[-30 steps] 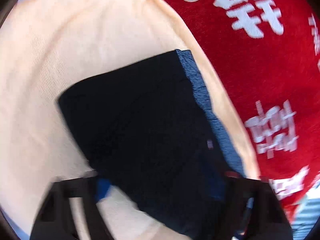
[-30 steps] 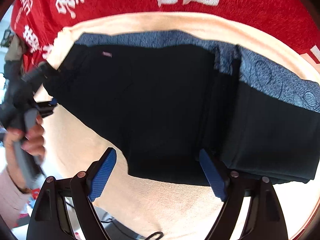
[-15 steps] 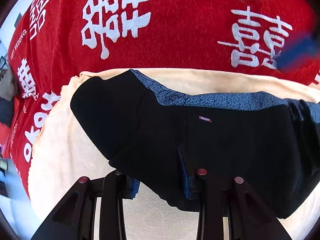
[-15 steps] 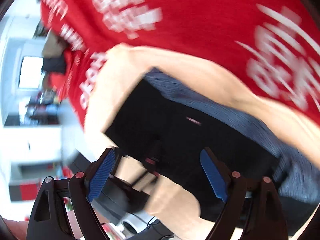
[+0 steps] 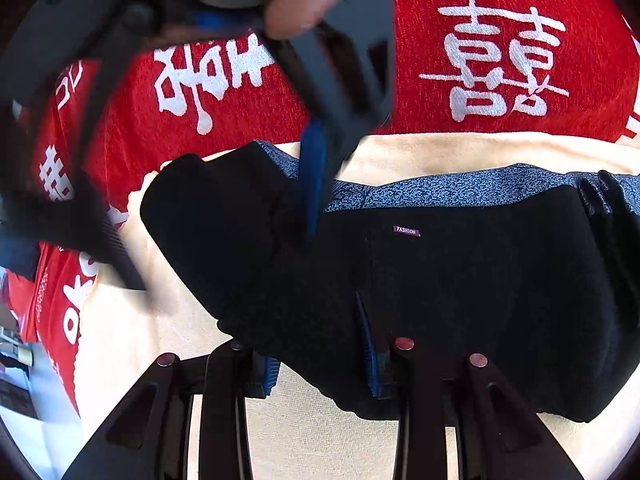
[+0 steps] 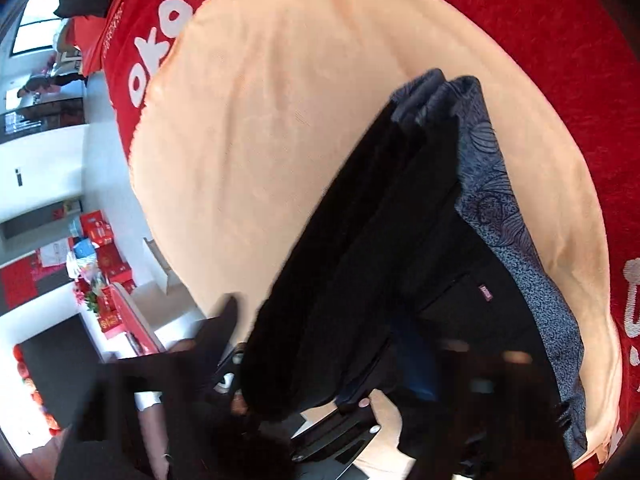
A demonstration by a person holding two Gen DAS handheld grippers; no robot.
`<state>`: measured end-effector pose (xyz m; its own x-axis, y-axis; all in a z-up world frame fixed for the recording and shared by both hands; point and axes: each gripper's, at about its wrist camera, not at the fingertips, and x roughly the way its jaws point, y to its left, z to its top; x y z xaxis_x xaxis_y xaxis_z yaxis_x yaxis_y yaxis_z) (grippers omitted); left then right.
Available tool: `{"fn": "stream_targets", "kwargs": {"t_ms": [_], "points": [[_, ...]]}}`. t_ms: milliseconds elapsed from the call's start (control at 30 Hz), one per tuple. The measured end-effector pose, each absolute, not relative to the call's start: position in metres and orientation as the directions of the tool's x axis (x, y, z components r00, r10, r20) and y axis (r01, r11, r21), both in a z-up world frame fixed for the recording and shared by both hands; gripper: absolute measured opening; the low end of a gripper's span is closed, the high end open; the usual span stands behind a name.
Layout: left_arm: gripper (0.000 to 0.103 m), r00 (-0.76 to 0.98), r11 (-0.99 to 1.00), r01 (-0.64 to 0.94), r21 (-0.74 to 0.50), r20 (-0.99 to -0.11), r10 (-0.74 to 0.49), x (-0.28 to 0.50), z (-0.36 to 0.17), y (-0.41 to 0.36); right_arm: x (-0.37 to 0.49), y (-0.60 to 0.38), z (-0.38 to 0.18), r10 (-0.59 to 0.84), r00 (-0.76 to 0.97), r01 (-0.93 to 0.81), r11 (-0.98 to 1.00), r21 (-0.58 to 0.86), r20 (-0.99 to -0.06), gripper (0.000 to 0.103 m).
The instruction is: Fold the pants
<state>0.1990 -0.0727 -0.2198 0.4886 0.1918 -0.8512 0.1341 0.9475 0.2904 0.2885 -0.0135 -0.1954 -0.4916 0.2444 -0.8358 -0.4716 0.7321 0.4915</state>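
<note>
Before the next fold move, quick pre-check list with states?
1. Left gripper has cloth between its fingers: ok; the near edge of the black pants sits between the blue pads.
2. Left gripper fully clamped: cannot tell; the fabric hides the gap.
3. Right gripper on the pants: ok as seen from the left wrist view, its blue pad meets the fabric by the patterned waistband.
4. Right gripper open or shut: cannot tell; both views are blurred there.
5. Pants lying on the peach towel: ok.
6. Folded layers aligned: not ok; in the right wrist view the layer edges look staggered.
</note>
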Motion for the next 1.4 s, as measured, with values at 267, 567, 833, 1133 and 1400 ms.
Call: {"fn": "stream_targets", "kwargs": {"t_ms": [267, 567, 833, 1133, 1400], "points": [[0.035, 0.516, 0.94, 0.2, 0.278, -0.845, 0.14, 0.19, -0.193, -0.098, 0.287, -0.08, -0.156, 0.452, -0.339, -0.4, 0.724, 0.561, -0.825, 0.022], [0.035, 0.585, 0.913, 0.323, 0.25, -0.811, 0.015, 0.172, -0.132, -0.174, 0.259, -0.218, -0.101, 0.709, -0.119, -0.251, 0.656, 0.711, -0.696, 0.022], [0.035, 0.533, 0.871, 0.467, 0.152, -0.834, -0.141, 0.158, -0.105, -0.284, 0.21, -0.372, -0.09, 0.783, 0.1, -0.114, 0.622, 0.774, -0.614, 0.022], [0.035, 0.415, 0.738, 0.654, 0.167, -0.895, -0.165, 0.116, -0.173, -0.41, 0.142, -0.524, -0.173, 0.757, 0.216, 0.131, 0.604, 0.786, -0.617, 0.022], [0.035, 0.404, 0.69, 0.682, 0.242, -0.911, -0.08, 0.096, -0.217, -0.445, 0.121, -0.554, -0.222, 0.765, 0.231, 0.216, 0.563, 0.798, -0.602, 0.022]]}}
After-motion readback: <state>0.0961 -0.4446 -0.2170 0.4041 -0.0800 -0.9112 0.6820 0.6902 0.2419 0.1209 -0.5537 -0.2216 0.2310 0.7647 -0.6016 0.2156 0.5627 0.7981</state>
